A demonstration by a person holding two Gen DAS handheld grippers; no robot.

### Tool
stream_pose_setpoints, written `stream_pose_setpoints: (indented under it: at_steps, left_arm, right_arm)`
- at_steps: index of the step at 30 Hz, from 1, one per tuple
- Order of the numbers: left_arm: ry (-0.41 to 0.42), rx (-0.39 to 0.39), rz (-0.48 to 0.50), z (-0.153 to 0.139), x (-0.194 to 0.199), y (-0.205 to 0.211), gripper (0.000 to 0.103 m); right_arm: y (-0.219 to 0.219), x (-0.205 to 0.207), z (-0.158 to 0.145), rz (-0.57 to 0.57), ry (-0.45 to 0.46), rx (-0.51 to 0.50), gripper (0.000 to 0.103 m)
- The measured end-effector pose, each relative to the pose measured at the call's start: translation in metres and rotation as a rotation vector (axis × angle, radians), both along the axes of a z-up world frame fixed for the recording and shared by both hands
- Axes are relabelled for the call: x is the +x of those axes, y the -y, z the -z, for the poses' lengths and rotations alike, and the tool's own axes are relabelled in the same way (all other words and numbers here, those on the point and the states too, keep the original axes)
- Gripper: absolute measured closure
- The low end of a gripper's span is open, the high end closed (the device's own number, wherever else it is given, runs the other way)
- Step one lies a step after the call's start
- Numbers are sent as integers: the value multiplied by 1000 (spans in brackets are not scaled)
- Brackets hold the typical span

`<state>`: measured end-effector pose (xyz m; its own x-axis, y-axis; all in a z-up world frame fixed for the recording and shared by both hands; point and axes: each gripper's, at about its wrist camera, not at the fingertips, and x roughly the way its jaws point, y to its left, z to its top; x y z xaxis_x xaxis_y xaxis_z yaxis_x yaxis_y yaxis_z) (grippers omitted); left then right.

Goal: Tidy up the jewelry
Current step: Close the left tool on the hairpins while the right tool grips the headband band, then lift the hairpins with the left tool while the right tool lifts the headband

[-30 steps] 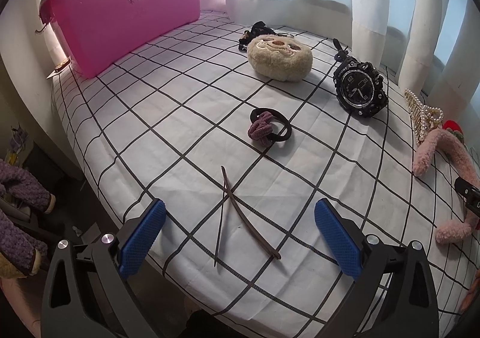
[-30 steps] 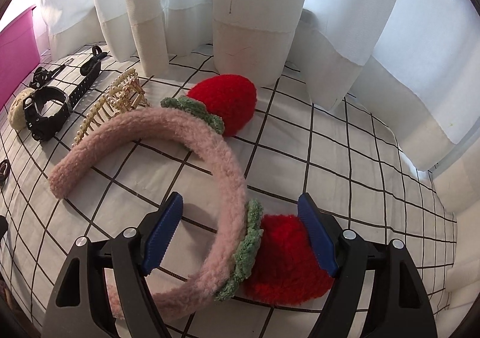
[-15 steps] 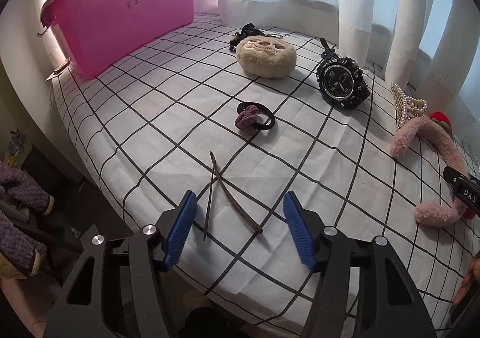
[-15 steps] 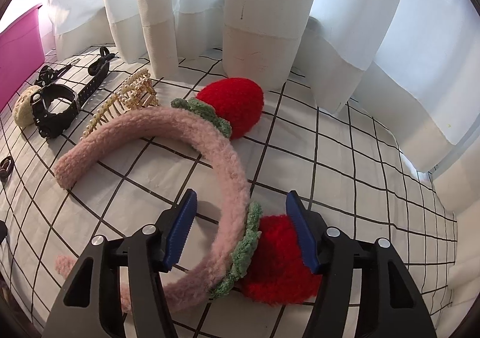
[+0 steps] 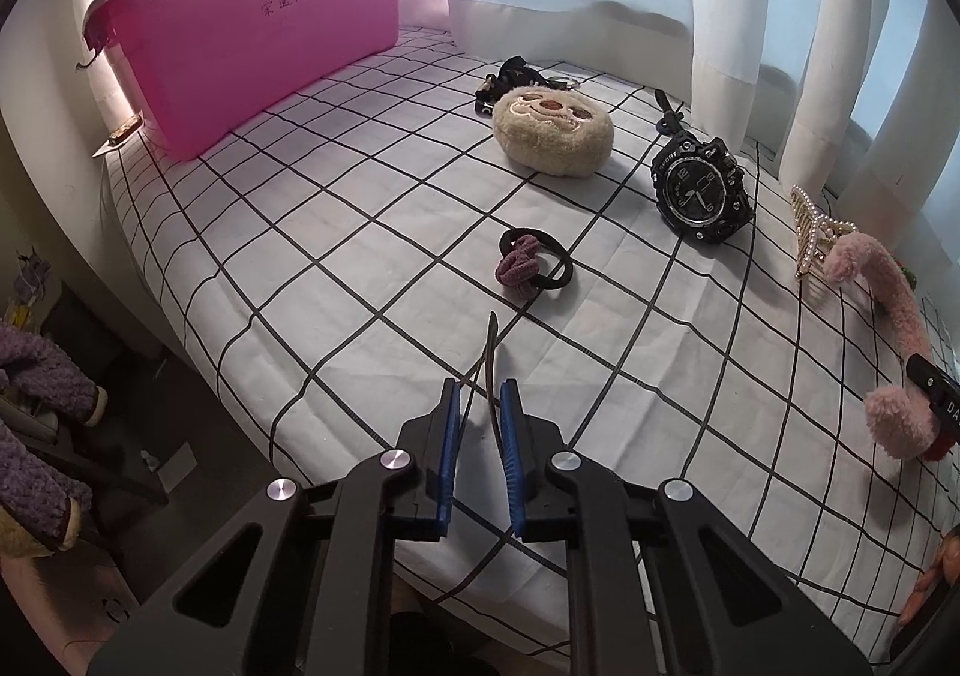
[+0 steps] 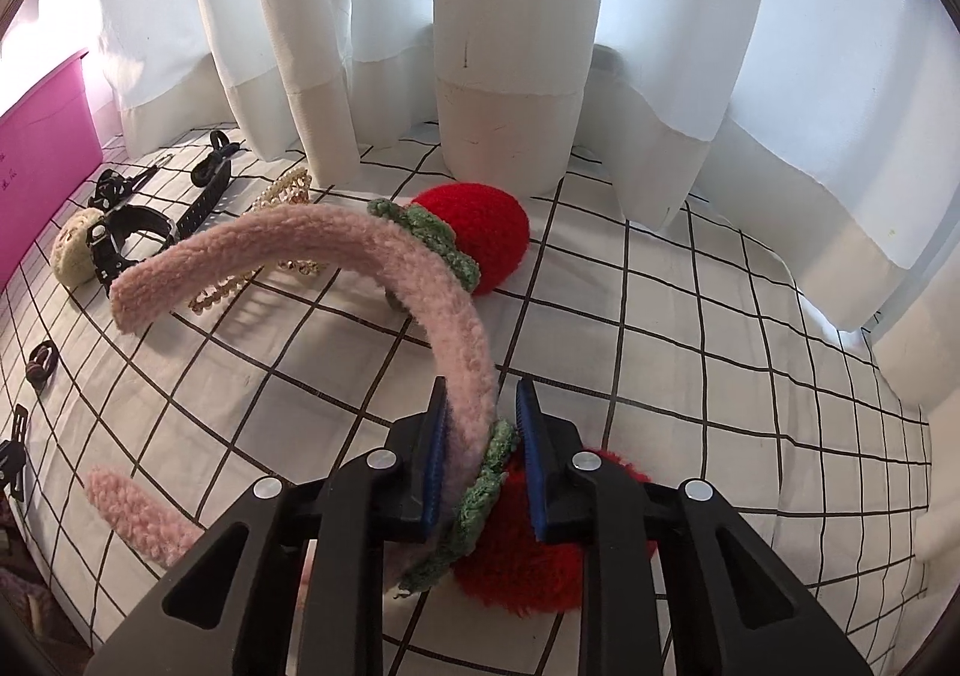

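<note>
The left hand-held gripper (image 5: 480, 406) has its blue pads drawn close together around a thin dark hair stick (image 5: 493, 352), whose tip juts out ahead of the fingers over the checked cloth (image 5: 336, 232) covering the table; whether the pads actually press on it cannot be told, as a narrow gap shows between them. Just beyond the stick lies a black hair tie with a mauve knot (image 5: 531, 263). Farther back sit a beige plush pouch with a face (image 5: 552, 133) and, to its right, a black sport watch (image 5: 701, 190). A pink plastic tub (image 5: 258, 34) stands at the far left of the table, well apart from the small items. A pearl hair claw (image 5: 810, 238) lies at the right, near one end of the headband. The right hand-held gripper (image 6: 480, 424) is clenched on a fuzzy pink headband (image 6: 384, 268), pinching the band beside a green knitted ruffle and a red woolly strawberry ornament that sits under its right finger. The headband arches up off the cloth, its free end hanging in the air above the hair claw (image 6: 282, 196), with a second red strawberry (image 6: 480, 232) resting against it on the cloth. White curtains (image 6: 510, 46) hang along the far edge.
</note>
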<state>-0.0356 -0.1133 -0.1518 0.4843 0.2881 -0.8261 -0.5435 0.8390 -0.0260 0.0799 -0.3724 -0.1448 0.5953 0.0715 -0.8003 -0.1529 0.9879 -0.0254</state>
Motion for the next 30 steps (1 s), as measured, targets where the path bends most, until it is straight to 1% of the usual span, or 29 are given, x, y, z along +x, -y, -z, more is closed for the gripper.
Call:
stream_pose_setpoints:
  at_steps: [2,5,6,8,15,17,26,30]
  left_arm:
    - [1,-4,9,-5,1,-1,89]
    - [5,3,29,-14,3,0,89]
    - [6,2,32,-17,4,0,89]
    - [5,4,33,-22,5,-1,89]
    - [3,13,47,-29,9,0,89]
    - [-2,10,49,-28,9,0,89]
    - [-11,-12,52,-24,9,-1,89]
    - [-13,-17,48,-23,9,-3,89]
  right_arm:
    - [3,-3,-5,2,8,23,83]
    - [8,-8,-11,13,-3,80,88]
    - [8,-9,-12,12,-10,88,92]
    - [7,-10,-10,8,-30,79,93]
    - [5,-4,-4,8,-78,70,93]
    - [4,0,0,-3,-114,69,93]
    - [-1,14,15,-29,-217,62,91]
    - [-6,19,20,-37,-228,35,91]
